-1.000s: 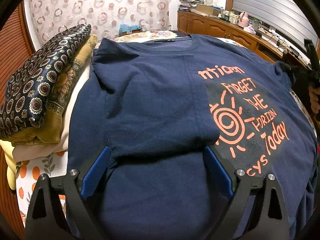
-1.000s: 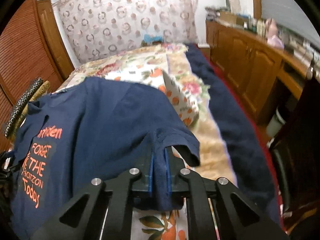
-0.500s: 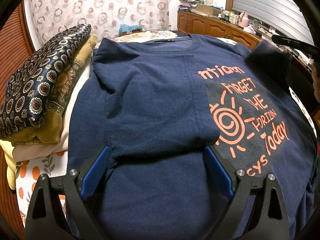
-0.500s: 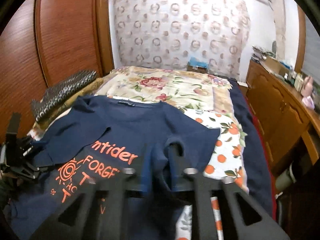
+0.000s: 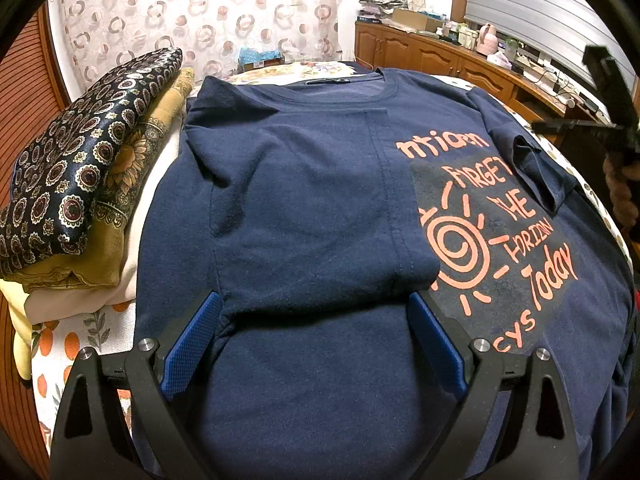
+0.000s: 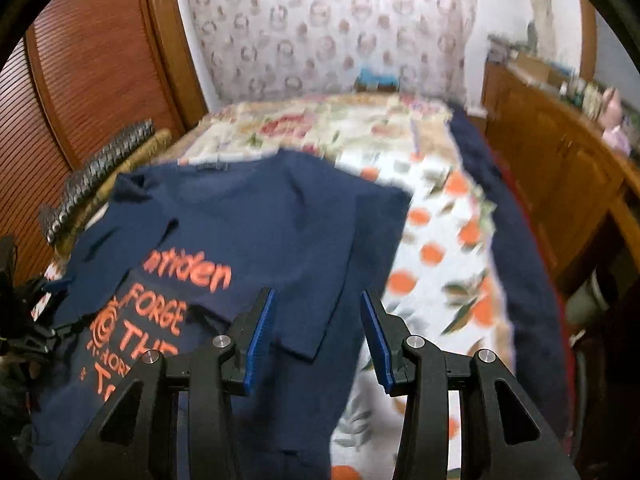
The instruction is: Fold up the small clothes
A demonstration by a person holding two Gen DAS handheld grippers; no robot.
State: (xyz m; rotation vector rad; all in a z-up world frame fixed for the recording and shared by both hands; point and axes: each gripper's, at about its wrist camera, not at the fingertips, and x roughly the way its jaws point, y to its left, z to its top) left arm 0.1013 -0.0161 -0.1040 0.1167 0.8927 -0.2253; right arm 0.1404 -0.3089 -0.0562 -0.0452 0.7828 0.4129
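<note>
Right gripper (image 6: 316,332) hangs over the right-hand part of the navy T-shirt (image 6: 256,216), its jaws opening; the blue pads (image 6: 260,332) stand apart with the folded-in right sleeve (image 6: 320,292) lying loose on the shirt below the gap, and neither pad presses the cloth; the right wrist view is smeared with motion blur. In the left wrist view this same gripper (image 5: 608,92) shows as a dark shape beyond the shirt's right edge, with a bit of the person's hand (image 5: 622,188) under it; the sleeve (image 5: 536,172) lies doubled over the shoulder just beside the orange lettering.

Left gripper (image 5: 316,336) sits low over the shirt's lower middle with its jaws spread wide; its blue pads (image 5: 192,344) flank a rounded fold of cloth without pinching it, and whether they touch the fabric I cannot tell; the left side of the shirt is already folded inward, its edge running as a straight seam down the chest.

The T-shirt (image 5: 304,200) lies front up on the bed (image 6: 440,240), collar toward the far wall; the orange sun print (image 5: 460,248) and words sit on the shirt's right half, partly covered by the folded left panel.

Left of the shirt, touching its edge, a stack of folded cloths (image 5: 80,168) stands on the bed: a dark patterned piece on top, ochre and pale ones under it. Right of the shirt the orange-print sheet (image 6: 448,248) is bare; beyond it a wooden cabinet (image 6: 560,168) runs along the wall.
</note>
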